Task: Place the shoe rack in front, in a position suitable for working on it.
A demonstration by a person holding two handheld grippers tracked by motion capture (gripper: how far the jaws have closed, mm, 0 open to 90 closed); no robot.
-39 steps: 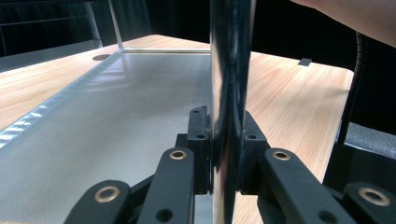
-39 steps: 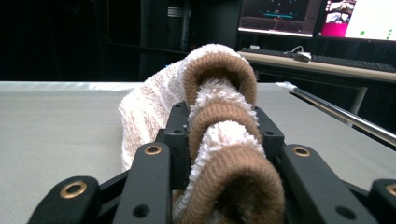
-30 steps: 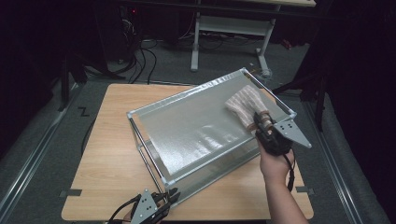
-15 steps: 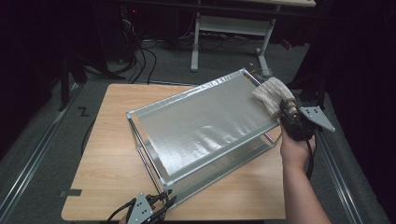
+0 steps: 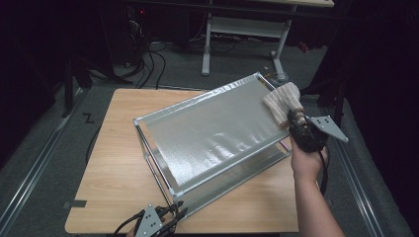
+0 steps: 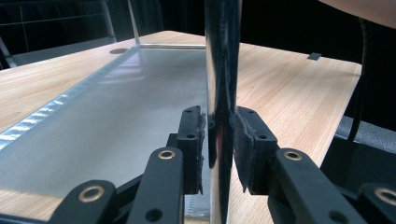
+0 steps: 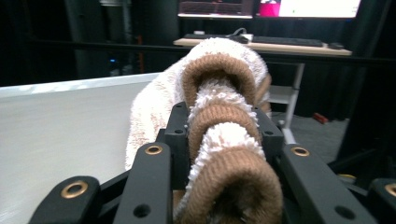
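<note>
Right gripper [image 5: 295,118] clamps the striped cloth [image 5: 282,100], wiping the rack's top panel [image 5: 212,129]; left gripper [image 6: 219,144] pinches a corner post [image 6: 222,70], bracing the rack against the push.

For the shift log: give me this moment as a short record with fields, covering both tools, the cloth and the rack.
activity: wiping the top shelf of a metal rack
rack: two shelves, stands on the wooden table
cloth: striped brown and white, lies on the far right corner of the top shelf
right tool: shut on the cloth, which is bunched between its jaws
left tool: jaws on either side of the rack's near corner post; the pads look to be against it
</note>
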